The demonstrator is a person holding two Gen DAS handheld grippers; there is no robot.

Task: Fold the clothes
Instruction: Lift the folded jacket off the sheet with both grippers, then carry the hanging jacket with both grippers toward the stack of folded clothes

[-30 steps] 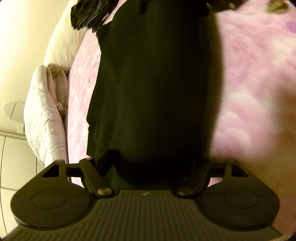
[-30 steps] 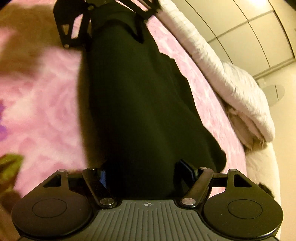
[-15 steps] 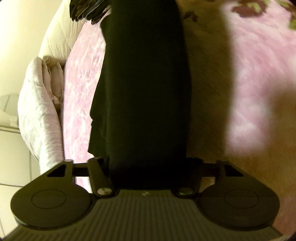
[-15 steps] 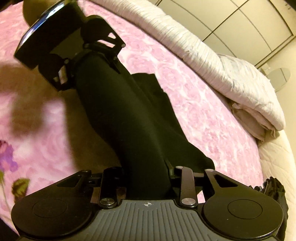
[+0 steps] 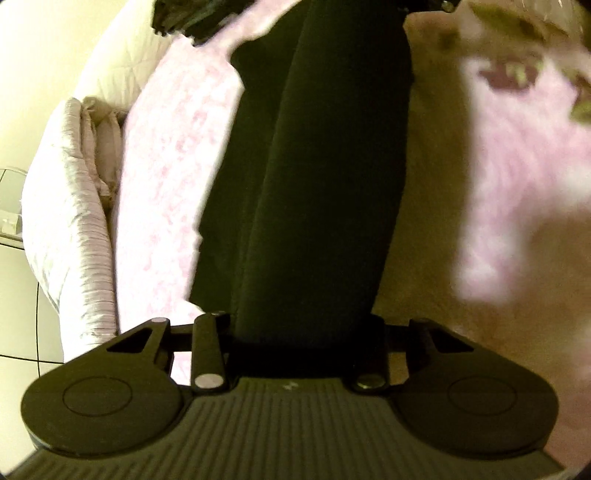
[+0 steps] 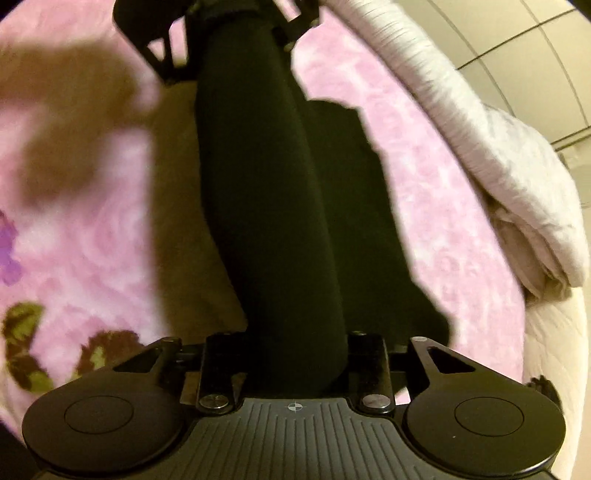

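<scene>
Here your left gripper (image 5: 306,332) has its jaws closing with one end of the long black knit garment (image 5: 325,177) between them, the cloth bunched against the fingers. From there the garment stretches as a taut dark band toward the top of the left wrist view, raised off the pink rose-patterned fleece blanket (image 5: 170,166) at that end, with a looser flap hanging off its left edge. At the far left of that view a white quilted duvet (image 5: 70,221) lies rolled along the bed's edge, and a small crumpled black item (image 5: 184,14) sits near the top. Your right gripper (image 6: 295,365) is clamped on the garment's other end, the fabric filling the gap between its fingers. In the right wrist view the band runs up to the left gripper, and the same duvet lies along the right side, beside the blanket.
</scene>
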